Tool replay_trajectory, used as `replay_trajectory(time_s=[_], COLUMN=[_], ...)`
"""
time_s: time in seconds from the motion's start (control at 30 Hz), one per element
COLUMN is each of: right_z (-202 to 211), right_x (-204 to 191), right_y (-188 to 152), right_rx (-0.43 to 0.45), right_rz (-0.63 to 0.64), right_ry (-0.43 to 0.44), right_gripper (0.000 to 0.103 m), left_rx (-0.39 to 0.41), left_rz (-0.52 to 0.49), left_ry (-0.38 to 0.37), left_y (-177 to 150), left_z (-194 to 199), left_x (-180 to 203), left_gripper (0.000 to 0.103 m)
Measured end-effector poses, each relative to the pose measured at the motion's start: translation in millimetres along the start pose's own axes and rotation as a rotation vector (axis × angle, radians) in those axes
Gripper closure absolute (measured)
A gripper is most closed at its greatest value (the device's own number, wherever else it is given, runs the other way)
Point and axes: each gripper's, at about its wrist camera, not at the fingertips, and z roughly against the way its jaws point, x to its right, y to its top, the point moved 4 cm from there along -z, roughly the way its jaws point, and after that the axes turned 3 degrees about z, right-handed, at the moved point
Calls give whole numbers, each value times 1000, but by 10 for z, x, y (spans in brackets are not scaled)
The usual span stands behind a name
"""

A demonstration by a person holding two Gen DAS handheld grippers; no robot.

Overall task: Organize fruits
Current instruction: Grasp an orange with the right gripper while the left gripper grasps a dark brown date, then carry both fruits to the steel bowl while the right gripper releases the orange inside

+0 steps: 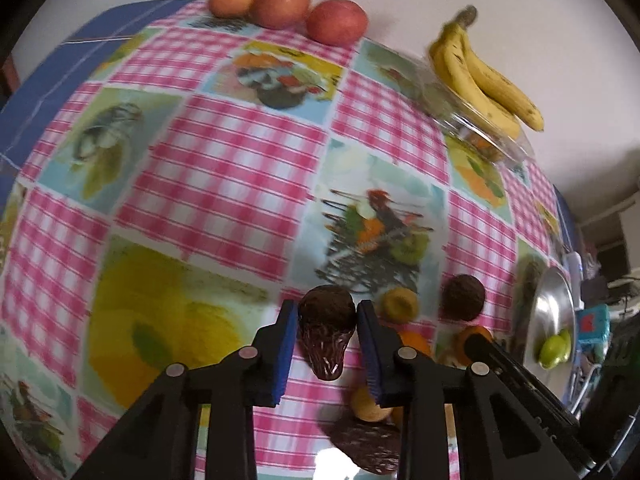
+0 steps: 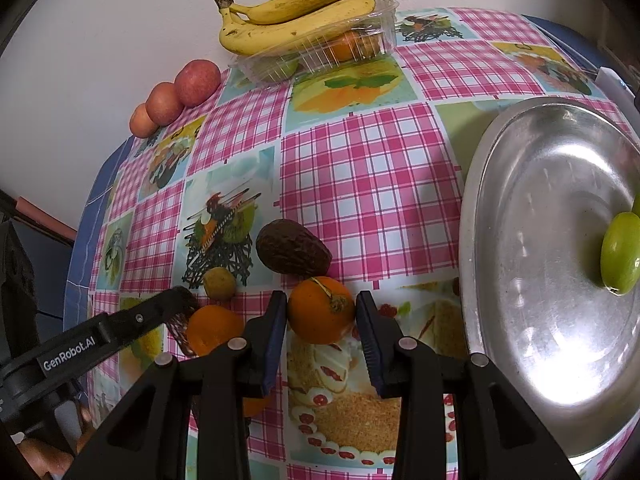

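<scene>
My left gripper (image 1: 327, 312) is shut on a dark brown avocado (image 1: 326, 330) and holds it above the checked tablecloth. My right gripper (image 2: 321, 312) is shut on an orange (image 2: 321, 310) with a dry stem, just left of a steel tray (image 2: 540, 332). A second avocado (image 2: 292, 247), a small kiwi (image 2: 219, 283) and another orange (image 2: 214, 332) lie close by. The left gripper shows in the right wrist view (image 2: 180, 304), at the left. A green lime (image 2: 620, 258) lies in the tray.
Three apples (image 1: 288, 6) stand in a row by the wall. Bananas (image 2: 304, 16) rest on a clear plastic box (image 2: 320, 54) holding fruit. Another avocado (image 1: 368, 446) and a small fruit (image 1: 370, 404) lie under the left gripper. The table's blue edge (image 2: 86, 248) is at the left.
</scene>
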Motion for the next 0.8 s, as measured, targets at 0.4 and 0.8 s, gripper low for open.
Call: replay_trajectory(time_s=[0.4, 0.8], right_z=[228, 733], right_x=[12, 351], right_y=[45, 134], right_rx=[46, 162], right_rz=[-7, 40], right_ry=[9, -175], right_gripper=[66, 66], left_rx=[122, 216], left_rz=[13, -43], left_ry=[8, 21], left_y=[134, 110], left_z=[400, 757], left_x=[-35, 228], left_gripper=[71, 71])
